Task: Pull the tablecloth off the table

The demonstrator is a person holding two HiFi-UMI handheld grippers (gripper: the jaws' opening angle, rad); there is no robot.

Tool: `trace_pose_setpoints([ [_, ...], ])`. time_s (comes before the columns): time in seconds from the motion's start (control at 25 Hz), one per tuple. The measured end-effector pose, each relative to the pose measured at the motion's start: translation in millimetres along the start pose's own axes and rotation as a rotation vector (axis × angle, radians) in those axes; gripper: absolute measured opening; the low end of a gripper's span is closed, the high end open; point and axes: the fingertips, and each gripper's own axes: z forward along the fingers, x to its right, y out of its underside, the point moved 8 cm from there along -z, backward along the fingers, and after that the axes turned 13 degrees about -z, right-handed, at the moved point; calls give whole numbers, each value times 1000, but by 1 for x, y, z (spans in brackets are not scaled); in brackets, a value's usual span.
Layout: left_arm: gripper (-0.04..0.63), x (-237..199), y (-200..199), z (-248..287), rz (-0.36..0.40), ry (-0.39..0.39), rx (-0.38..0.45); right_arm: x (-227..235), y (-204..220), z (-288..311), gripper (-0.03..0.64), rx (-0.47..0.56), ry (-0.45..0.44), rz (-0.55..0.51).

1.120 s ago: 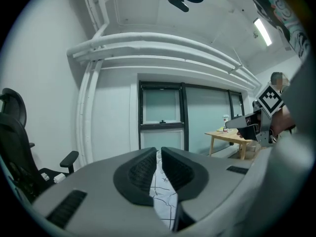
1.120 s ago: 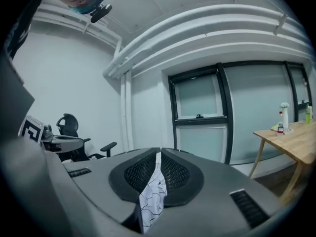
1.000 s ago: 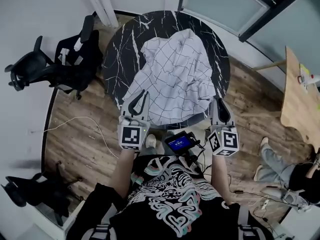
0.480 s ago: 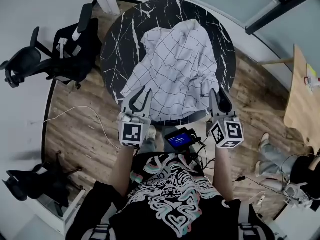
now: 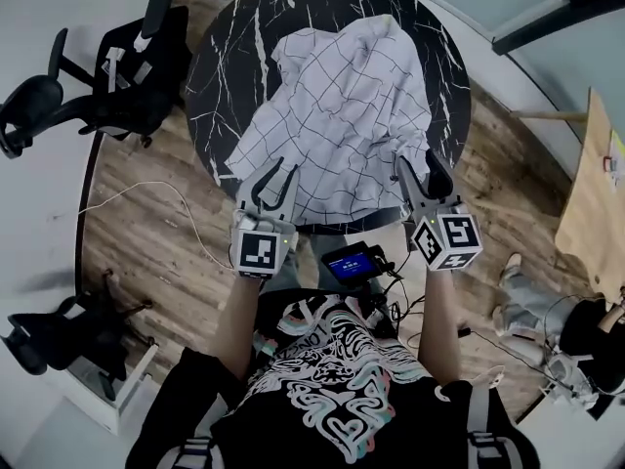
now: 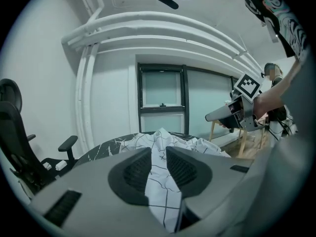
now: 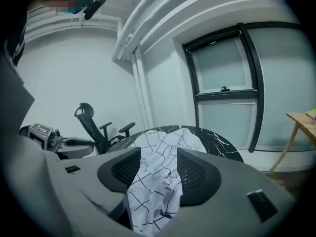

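Observation:
A white tablecloth (image 5: 342, 106) with a thin black grid lies bunched on the round black marble table (image 5: 220, 57), its near edge hanging over the rim. My left gripper (image 5: 280, 172) is at the cloth's near left edge. My right gripper (image 5: 418, 164) is at its near right edge. Both sets of jaws have just been opening and stand spread. In the left gripper view the cloth (image 6: 197, 144) shows through the narrow gap of the left gripper (image 6: 158, 154), pads apart. In the right gripper view the cloth (image 7: 153, 201) hangs loose in the wider gap of the right gripper (image 7: 159, 154).
Black office chairs (image 5: 107, 76) stand left of the table, another chair (image 5: 44, 345) at the lower left. A wooden table (image 5: 596, 193) and a seated person (image 5: 571, 340) are at the right. A small blue-screened device (image 5: 350, 262) hangs at my waist. A cable (image 5: 146, 198) lies on the wooden floor.
Both grippers have moved forward and down to the cloth's near edge. Their jaws were shut before and now stand spread, the right wider than the left.

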Motion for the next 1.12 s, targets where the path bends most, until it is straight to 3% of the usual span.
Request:
trace_pose_setpoints([
  [0.32,156,10,19,12,-20,-27,-43,16,5,19,252,-32,-52,-32],
  [0.72,201,26,40,20,20,-32,-123,28,19,45,305,-80,-117,-9],
  [0.84,268,34,49,24,23,-21,-137,31,23,47,331,-90,-106,30],
  [0.96,319,39,58,28,71,-23,-154,31,25,54,334,-104,-103,84],
  [1.12,360,47,67,31,88,-12,-183,29,28,64,336,-173,-124,141],
])
